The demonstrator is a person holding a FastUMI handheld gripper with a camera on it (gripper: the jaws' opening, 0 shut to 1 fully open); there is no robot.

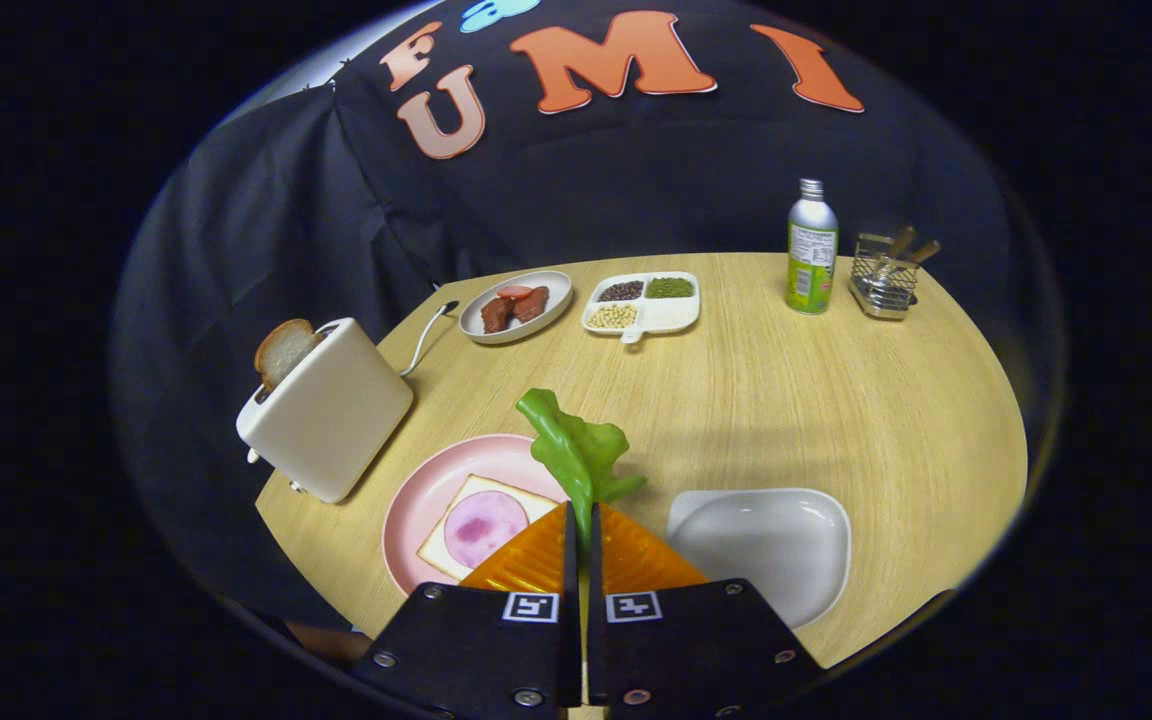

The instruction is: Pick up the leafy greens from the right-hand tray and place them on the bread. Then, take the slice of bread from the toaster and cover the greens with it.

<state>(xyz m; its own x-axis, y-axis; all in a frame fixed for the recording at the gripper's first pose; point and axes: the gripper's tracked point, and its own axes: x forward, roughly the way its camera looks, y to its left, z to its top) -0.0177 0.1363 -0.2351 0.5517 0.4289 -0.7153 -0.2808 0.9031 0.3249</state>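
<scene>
Between claw (582, 530) fingers: leafy greens (576, 452), pinched.

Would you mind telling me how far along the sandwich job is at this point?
Done: the leafy greens are lifted out of the white tray. In hand: the gripper is shut on them, between tray and pink plate. Left: laying them on the bread, then adding the toaster slice.

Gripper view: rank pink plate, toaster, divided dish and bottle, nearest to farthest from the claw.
The claw is shut on the leafy greens.
1. Pink plate: just ahead, to the left, holding the bread.
2. Toaster: beyond the plate, at the table's left edge.
3. Divided dish: far side, near the middle.
4. Bottle: far right, beside the wire rack.
</scene>
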